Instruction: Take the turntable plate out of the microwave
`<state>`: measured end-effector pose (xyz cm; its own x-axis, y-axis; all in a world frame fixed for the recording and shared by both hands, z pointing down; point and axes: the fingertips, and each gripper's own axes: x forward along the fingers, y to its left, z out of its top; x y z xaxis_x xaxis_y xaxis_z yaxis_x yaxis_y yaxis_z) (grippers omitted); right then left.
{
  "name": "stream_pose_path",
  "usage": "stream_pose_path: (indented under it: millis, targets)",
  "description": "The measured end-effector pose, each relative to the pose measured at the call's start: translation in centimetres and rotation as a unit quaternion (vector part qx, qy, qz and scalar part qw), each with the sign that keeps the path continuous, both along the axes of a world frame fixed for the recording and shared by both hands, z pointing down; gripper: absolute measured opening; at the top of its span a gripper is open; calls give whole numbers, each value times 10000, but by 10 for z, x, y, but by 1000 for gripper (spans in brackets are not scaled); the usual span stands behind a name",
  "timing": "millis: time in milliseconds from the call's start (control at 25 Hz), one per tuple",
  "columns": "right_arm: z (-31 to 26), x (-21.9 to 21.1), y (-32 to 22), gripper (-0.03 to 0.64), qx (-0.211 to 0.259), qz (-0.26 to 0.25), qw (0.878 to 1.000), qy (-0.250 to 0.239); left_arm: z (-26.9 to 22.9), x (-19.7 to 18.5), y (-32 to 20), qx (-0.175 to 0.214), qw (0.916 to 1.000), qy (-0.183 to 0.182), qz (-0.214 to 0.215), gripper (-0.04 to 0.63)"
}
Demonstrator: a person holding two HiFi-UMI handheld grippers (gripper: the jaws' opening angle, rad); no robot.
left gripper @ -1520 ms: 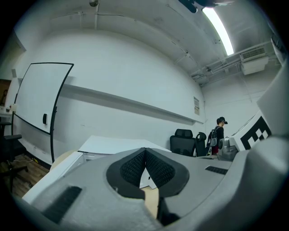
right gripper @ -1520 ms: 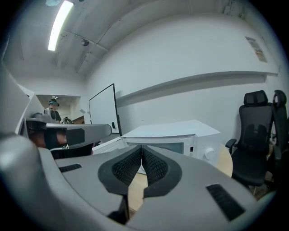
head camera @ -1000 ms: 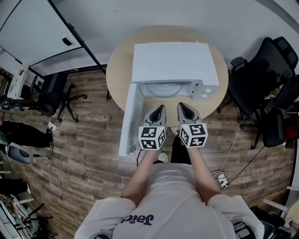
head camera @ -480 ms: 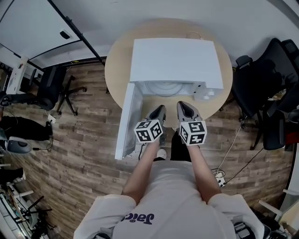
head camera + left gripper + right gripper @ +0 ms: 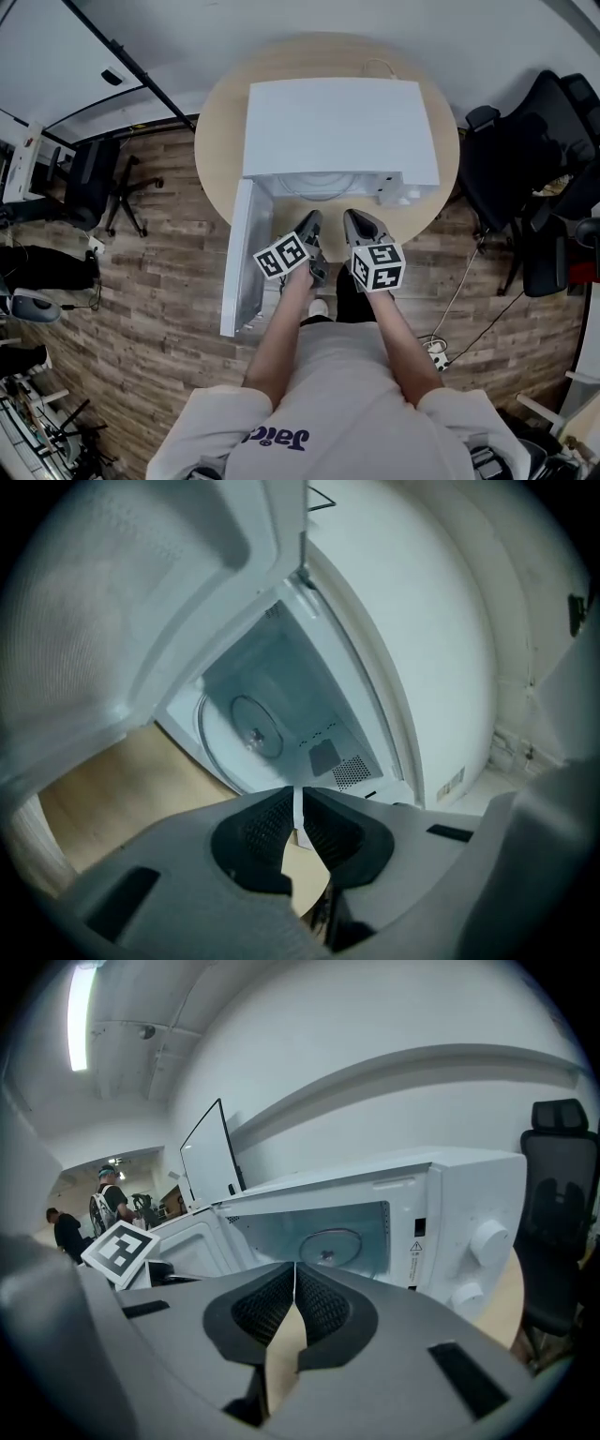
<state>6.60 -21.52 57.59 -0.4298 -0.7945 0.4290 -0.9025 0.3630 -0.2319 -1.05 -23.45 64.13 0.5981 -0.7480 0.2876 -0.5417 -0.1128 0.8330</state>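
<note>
A white microwave [image 5: 337, 122] stands on a round wooden table [image 5: 214, 150], its door [image 5: 241, 258] swung open to the left. The glass turntable plate [image 5: 319, 182] lies flat inside the cavity; it also shows in the left gripper view [image 5: 246, 733] and the right gripper view [image 5: 328, 1239]. My left gripper [image 5: 310, 221] is shut and empty, rolled to one side, just in front of the cavity's opening. My right gripper [image 5: 352, 219] is beside it, also shut with nothing between its jaws. Both point at the cavity from outside it [image 5: 299, 794] [image 5: 295, 1269].
Two knobs [image 5: 487, 1239] sit on the microwave's right panel. Black office chairs stand at the right [image 5: 525, 159] and left [image 5: 98, 183] of the table. A cable and plug [image 5: 439, 354] lie on the wooden floor. People [image 5: 108, 1199] stand far off to the left.
Both grippers have sunk lower in front of the open microwave. The left one has rolled, so its marker cube now sits tilted.
</note>
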Motion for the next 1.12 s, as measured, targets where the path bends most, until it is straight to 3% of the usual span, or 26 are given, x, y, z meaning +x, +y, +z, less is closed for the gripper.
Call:
stream_pose_path:
  millis: [240,360,480,680,800,920,1120]
  targets:
    - [6,8,-8,18,-104,44,9999,20,38,1,-9,-482,9954,761,-311,18]
    - [10,8,-9,18,-143,12,9999,62,54,4,-15,-740,9849,1491,-477,33]
    - [14,7,-10,18,-193,-38,9998,98,71,4,-21,-1004,9717,2014,-723,128]
    - [20,6,-15,18,-258,-85,9995,150,89,5,-33,-1205,9615,2294,-918,188]
    - [23,5,-17,18,-305,-76,9994,113,94,10,-41,-1251,9596,2365,-872,217]
    - [19,3,-20,18,-303,-67,9995,-37,101,11,-49,-1310,9567,2410,-972,221]
    - [13,2,-25,18,-202,-110,9997,-47,109,6,-65,-1408,9440,2675,-1322,219]
